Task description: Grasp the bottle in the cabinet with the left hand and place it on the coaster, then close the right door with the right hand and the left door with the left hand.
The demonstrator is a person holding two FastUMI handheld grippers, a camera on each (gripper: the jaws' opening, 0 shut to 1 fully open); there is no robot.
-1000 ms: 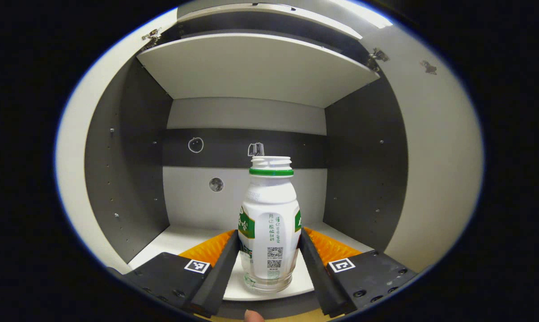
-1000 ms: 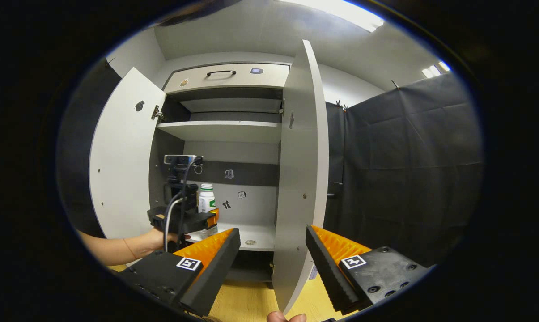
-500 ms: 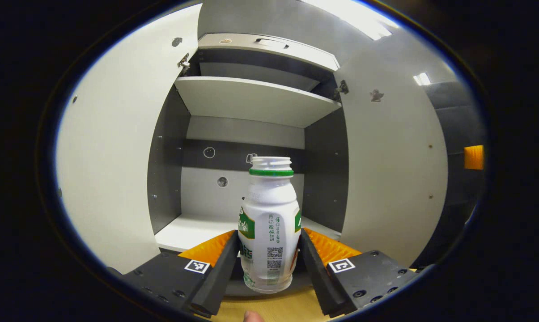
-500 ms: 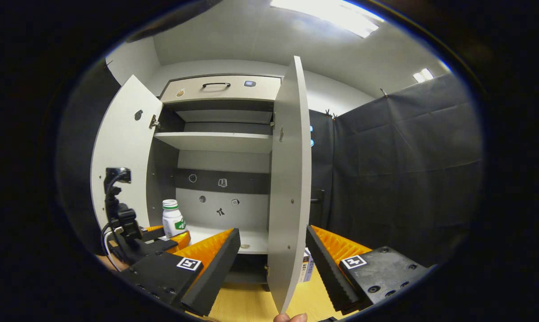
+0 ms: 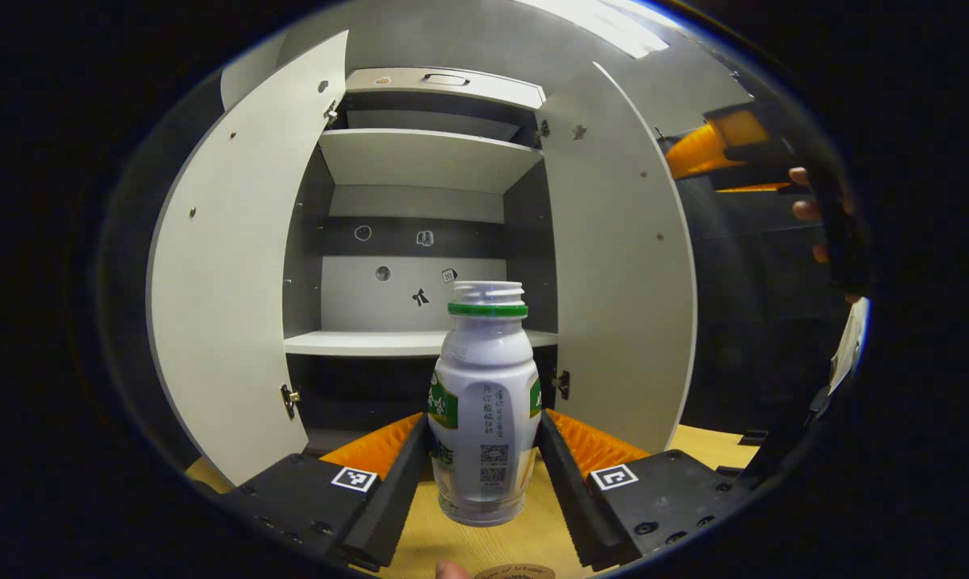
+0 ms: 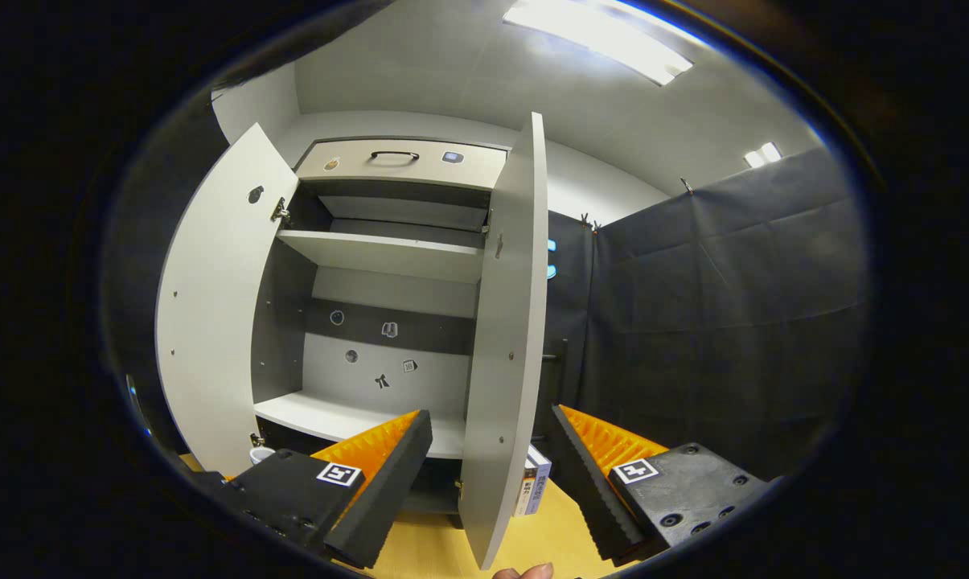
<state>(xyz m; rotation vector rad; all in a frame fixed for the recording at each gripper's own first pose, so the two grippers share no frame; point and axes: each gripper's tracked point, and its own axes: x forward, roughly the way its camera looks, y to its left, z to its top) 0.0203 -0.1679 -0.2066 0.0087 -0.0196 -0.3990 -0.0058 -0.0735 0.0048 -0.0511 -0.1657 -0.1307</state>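
A white bottle (image 5: 484,402) with a green neck ring sits upright between my left gripper's (image 5: 484,474) fingers, which are shut on its lower body, above the yellow wooden table (image 5: 452,539). The edge of a brown coaster (image 5: 515,572) peeks in at the bottom of the left gripper view, just below the bottle. The cabinet (image 5: 420,201) stands beyond with its left door (image 5: 235,281) and right door (image 5: 621,273) both open. My right gripper (image 6: 490,466) is open, and the right door's edge (image 6: 504,338) stands between its fingers, farther off. That gripper (image 5: 717,149) also shows at upper right in the left gripper view.
The cabinet's lower shelf (image 6: 347,418) is bare, with small stickers on the back panel. A drawer with a handle (image 6: 396,154) tops the cabinet. A small box (image 6: 532,486) stands on the table beside the right door's foot. Black cloth (image 6: 709,322) hangs to the right.
My left gripper has drawn the bottle back out of the cabinet and lowered it over the table; the coaster's edge has come into view. The right gripper stayed near the right door.
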